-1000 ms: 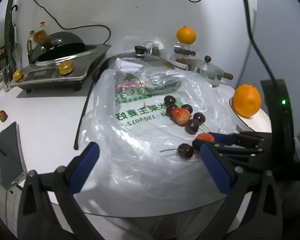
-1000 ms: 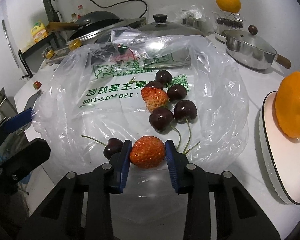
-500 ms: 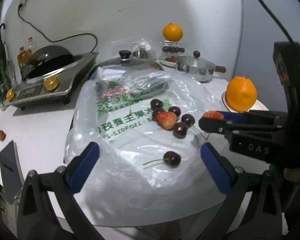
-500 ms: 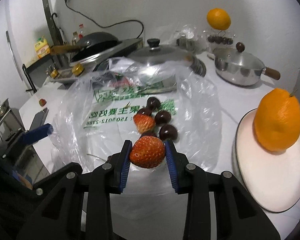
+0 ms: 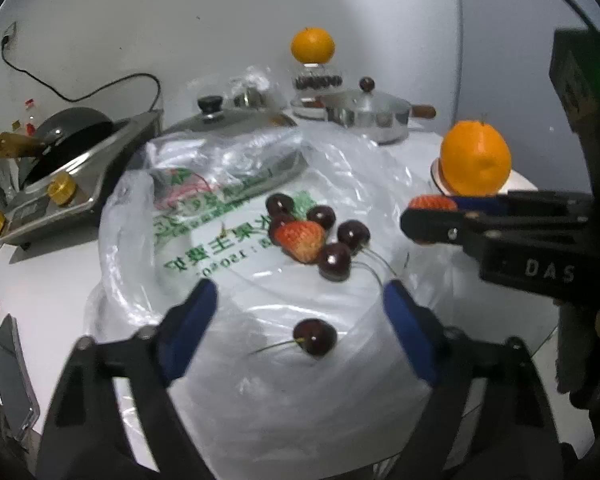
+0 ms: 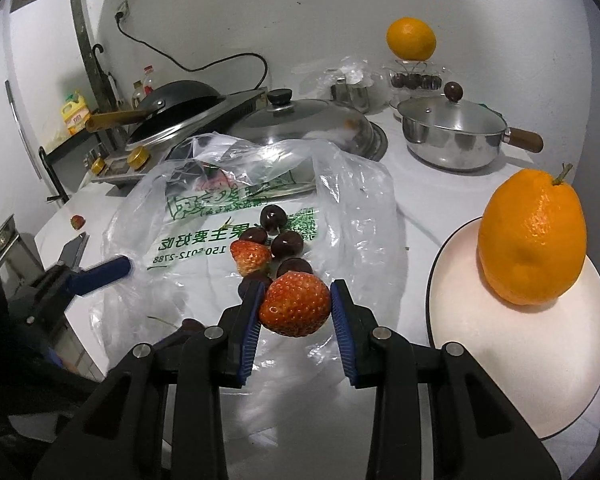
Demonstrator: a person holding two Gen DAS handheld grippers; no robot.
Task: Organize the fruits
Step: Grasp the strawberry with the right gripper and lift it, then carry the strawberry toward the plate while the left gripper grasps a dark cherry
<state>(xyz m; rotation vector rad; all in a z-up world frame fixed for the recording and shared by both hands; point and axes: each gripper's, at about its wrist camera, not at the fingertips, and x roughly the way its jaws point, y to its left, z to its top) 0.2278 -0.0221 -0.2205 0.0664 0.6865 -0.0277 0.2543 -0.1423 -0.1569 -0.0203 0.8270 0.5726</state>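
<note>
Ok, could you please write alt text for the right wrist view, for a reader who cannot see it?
The right gripper holds a strawberry between its blue pads, above a clear plastic bag that carries another strawberry and several dark cherries. To the right, an orange sits on a white plate. Pots and a stove stand behind.

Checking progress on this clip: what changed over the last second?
The right hand-held gripper lifted its strawberry off the plastic bag, toward the plate with the orange. The left hand-held gripper has just been closing around the lone cherry. Other fruit stayed.
</note>
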